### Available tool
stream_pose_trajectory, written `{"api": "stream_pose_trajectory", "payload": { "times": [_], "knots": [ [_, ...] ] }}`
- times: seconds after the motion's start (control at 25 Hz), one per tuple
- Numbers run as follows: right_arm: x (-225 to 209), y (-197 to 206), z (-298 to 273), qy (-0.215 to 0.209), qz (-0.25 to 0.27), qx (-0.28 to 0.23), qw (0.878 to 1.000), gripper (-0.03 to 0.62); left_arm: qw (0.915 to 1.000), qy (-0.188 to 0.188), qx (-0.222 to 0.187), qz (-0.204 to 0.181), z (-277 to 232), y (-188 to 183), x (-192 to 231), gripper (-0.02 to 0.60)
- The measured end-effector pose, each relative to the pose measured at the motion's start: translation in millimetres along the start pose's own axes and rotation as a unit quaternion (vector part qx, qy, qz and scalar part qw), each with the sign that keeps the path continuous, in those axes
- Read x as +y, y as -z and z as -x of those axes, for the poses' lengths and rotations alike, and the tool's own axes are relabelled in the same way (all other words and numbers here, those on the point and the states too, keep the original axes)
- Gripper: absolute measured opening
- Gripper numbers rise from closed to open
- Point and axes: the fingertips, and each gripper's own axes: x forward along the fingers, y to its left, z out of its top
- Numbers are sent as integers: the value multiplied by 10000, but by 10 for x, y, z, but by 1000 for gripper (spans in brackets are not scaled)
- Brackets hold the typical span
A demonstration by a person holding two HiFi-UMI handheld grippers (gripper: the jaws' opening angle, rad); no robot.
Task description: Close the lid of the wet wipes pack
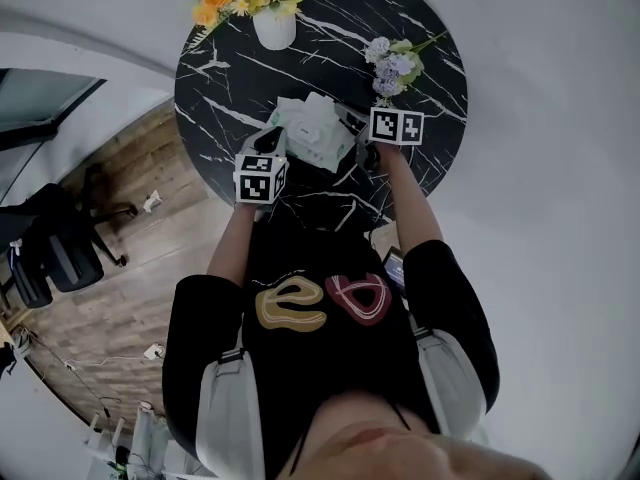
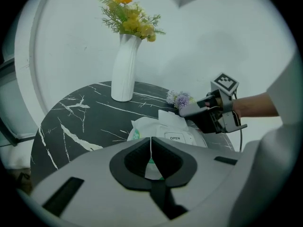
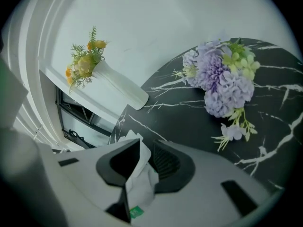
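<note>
The white wet wipes pack (image 1: 312, 126) lies mid-table on the black marble top (image 1: 220, 78), between my two grippers. In the left gripper view its lid label reads OPEN (image 2: 175, 137), and a white sheet (image 2: 166, 117) stands up behind it. My left gripper (image 1: 270, 143) (image 2: 151, 150) is at the pack's near-left end, its jaws closed on a thin white edge of the pack (image 2: 142, 129). My right gripper (image 1: 357, 135) (image 3: 142, 162) (image 2: 189, 110) is at the pack's right end, with crumpled white pack material (image 3: 139, 174) filling the gap between its jaws.
A white vase of yellow and orange flowers (image 1: 274, 28) (image 2: 124, 70) (image 3: 118, 86) stands at the table's far side. A purple flower bunch (image 1: 390, 66) (image 2: 179, 99) (image 3: 222, 84) lies just beyond the right gripper. An office chair (image 1: 60, 248) is on the wood floor to the left.
</note>
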Motion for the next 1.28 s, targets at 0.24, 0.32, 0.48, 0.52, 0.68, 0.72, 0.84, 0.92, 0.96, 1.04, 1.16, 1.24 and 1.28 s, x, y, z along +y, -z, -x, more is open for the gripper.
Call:
{"api": "stream_pose_trajectory", "payload": {
  "times": [0.24,0.32,0.48,0.52,0.68,0.72,0.84,0.92,0.96,1.04,1.16,1.24,1.28],
  "knots": [
    [8,11,-25,94,211,64,9997,55,9999,-8,78,65,-48,32,16,20],
    [21,3,-14,71,235,69,9997,52,9999,-14,95,69,-61,38,19,20],
    [96,-35,44,-60,357,39,9993,43,9999,-28,139,81,-83,56,26,20],
    [119,-43,61,-81,397,27,9992,40,9998,-31,148,87,-86,61,26,20],
    [192,-69,108,-142,530,-13,9985,35,9998,-49,159,82,-91,51,30,20],
    [204,-73,117,-163,541,-28,9984,34,9998,-52,160,80,-92,49,30,20],
    [224,-93,150,-170,634,-92,9978,26,9998,-58,165,77,-95,53,27,20],
    [234,-96,173,-164,686,-123,9974,26,9998,-65,172,79,-94,60,22,20],
    [245,-90,179,-184,685,-133,9974,26,9998,-70,171,80,-92,63,22,20],
    [279,-81,188,-238,696,-146,9972,26,9998,-75,167,87,-89,66,26,20],
    [346,-73,219,-321,735,-183,9966,26,9998,-73,169,114,-94,75,29,20],
    [366,-77,232,-339,792,-207,9961,28,9998,-71,161,138,-101,72,31,20],
    [376,-84,237,-341,822,-217,9958,27,9997,-70,155,153,-104,69,31,20]
  ]
}}
